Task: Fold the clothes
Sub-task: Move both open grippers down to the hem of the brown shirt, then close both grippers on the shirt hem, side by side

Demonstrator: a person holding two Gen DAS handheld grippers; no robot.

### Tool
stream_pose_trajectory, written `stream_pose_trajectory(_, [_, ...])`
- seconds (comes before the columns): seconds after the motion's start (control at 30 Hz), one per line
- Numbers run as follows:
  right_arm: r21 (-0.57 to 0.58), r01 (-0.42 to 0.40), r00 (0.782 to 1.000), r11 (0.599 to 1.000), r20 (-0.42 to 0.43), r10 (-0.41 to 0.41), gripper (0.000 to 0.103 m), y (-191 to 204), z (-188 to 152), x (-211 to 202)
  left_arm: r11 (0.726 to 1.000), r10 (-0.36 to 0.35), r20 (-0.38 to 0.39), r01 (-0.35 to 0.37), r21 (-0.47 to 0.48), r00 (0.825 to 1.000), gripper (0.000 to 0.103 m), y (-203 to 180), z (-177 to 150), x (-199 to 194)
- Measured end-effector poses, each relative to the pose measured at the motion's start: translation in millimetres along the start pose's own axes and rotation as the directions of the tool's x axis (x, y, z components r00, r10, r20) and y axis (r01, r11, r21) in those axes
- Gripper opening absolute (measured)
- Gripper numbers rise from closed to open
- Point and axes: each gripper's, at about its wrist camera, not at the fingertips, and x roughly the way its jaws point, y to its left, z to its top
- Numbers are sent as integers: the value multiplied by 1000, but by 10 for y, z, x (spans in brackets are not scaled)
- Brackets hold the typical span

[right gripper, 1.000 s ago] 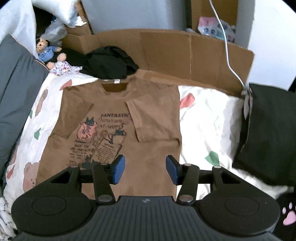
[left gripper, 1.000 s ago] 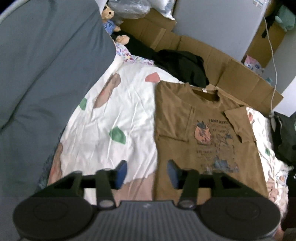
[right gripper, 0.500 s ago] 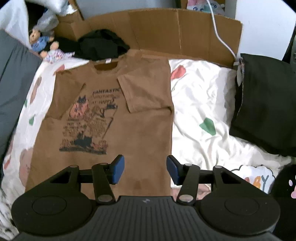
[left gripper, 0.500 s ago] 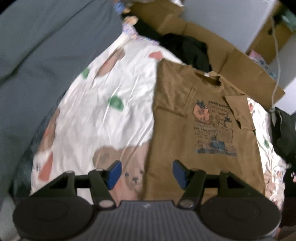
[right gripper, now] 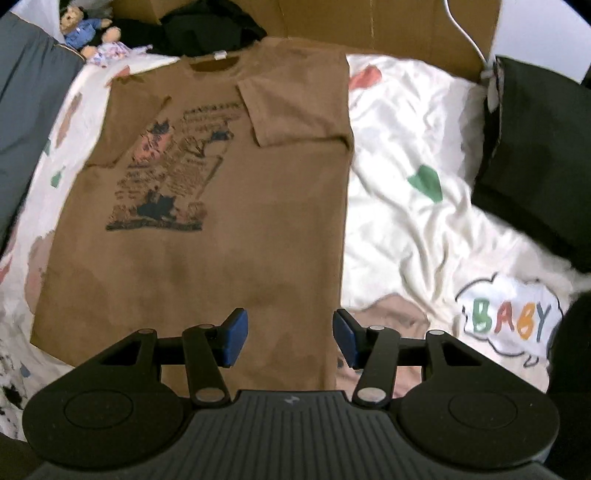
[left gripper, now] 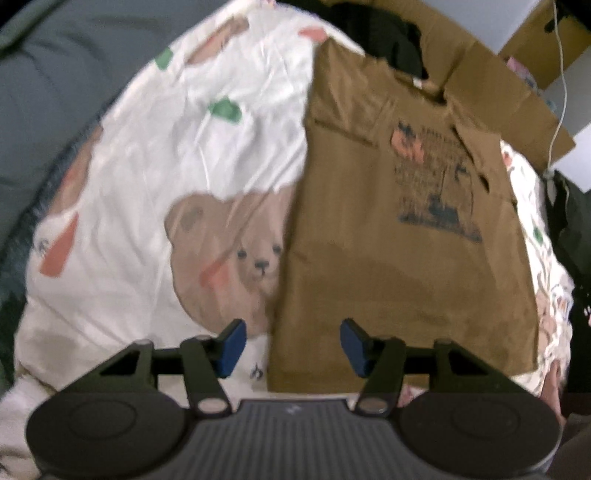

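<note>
T-shirt: a brown T-shirt lies flat, print side up, on a bed, both short sleeves folded in over the chest and the collar at the far end.
Bed: a white bedsheet printed with bears and coloured shapes shows on both sides of the shirt.
Left gripper: the left gripper hangs over the shirt's near left corner, jaws wide and holding nothing; the shirt's left edge runs between its blue pads.
Right gripper: the right gripper hangs over the near right corner, jaws wide and holding nothing; the shirt's right edge lies just inside the right pad.
Open room: a broad strip of bare sheet lies on each side of the shirt.
Left side: a grey quilt borders the sheet.
Right side: a black cushion lies on the sheet, well apart from the shirt.
Far end: a black garment touches the collar, a teddy bear sits beside it, and flattened cardboard stands behind with a white cable running down it.
Writing: "BABY" in coloured letters sits in a cloud on the sheet; the shirt's printed text is too blurred to read.
</note>
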Motion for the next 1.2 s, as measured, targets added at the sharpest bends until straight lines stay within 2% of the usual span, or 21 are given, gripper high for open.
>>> stream_pose_trajectory(0.2, [13, 2, 999, 1000, -49, -1, 56, -43, -137, 149, 999, -3, -85, 0, -33, 996, 50, 25, -155, 419])
stream_pose_trajectory(0.33, [22, 4, 997, 1000, -82, -2, 56, -72, -228, 248, 996, -20, -126, 9, -84, 992, 35, 105, -248, 631])
stream_pose_trajectory(0.37, [24, 4, 996, 1000, -91, -2, 56, -79, -251, 272, 996, -23, -135, 10, -93, 991, 34, 120, -269, 671])
stream_pose_trajectory(0.5, [51, 4, 988, 999, -152, 3, 56, -154, -456, 491, 991, -39, -148, 19, -132, 988, 34, 169, -331, 780])
stream_pose_trajectory(0.63, [55, 14, 982, 998, -188, -3, 56, -175, -567, 590, 990, -23, -164, 1, -138, 986, 34, 209, -389, 882])
stream_pose_trajectory(0.9, [100, 18, 971, 995, -240, 6, 55, -226, -725, 706, 989, -45, -191, 17, -147, 980, 34, 230, -471, 1025])
stream_pose_trajectory(1.2, [142, 27, 958, 989, -286, 15, 54, -250, -961, 898, 992, -38, -212, 11, -129, 976, 34, 201, -514, 1043])
